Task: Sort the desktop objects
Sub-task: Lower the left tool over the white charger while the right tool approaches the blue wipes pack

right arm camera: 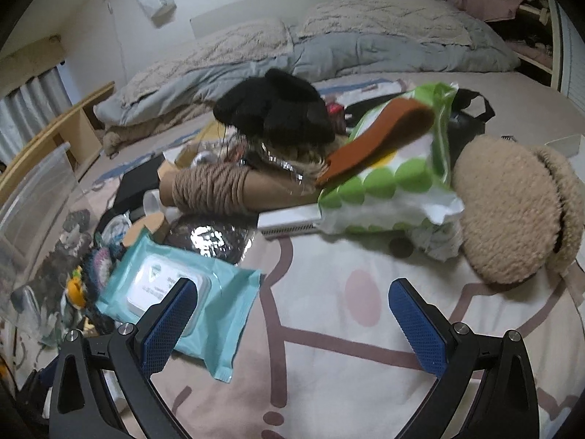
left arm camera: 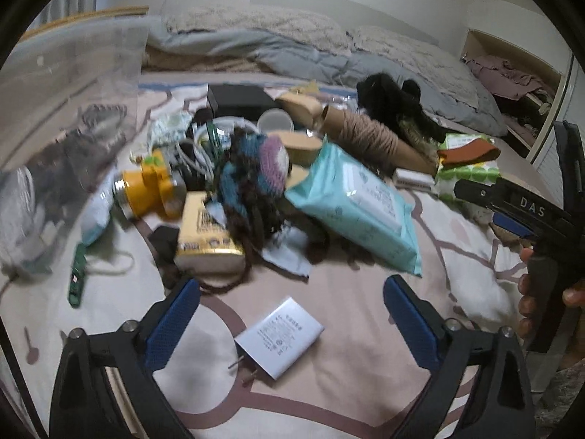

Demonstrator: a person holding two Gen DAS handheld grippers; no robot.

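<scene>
A pile of objects lies on a pink patterned bed sheet (left arm camera: 347,384). My left gripper (left arm camera: 292,311) is open and empty, hovering over a small white printed packet (left arm camera: 279,336) that lies between its fingers. Beyond it lie a teal wet-wipes pack (left arm camera: 356,203), a crocheted multicolour piece (left arm camera: 252,179), a yellow box (left arm camera: 204,230) and a yellow toy (left arm camera: 150,186). My right gripper (right arm camera: 292,311) is open and empty above bare sheet; the teal wipes pack (right arm camera: 179,300) lies by its left finger. A green-dotted pack (right arm camera: 387,183) and a tan fluffy item (right arm camera: 512,216) lie ahead.
A clear plastic bin (left arm camera: 69,109) stands at the left. A cardboard tube wound with brown yarn (right arm camera: 219,186), a black knit hat (right arm camera: 270,109) and a brown strap (right arm camera: 380,135) sit in the pile. Pillows and a grey duvet (right arm camera: 329,47) lie behind. The right gripper's body (left arm camera: 541,216) shows at the left view's right edge.
</scene>
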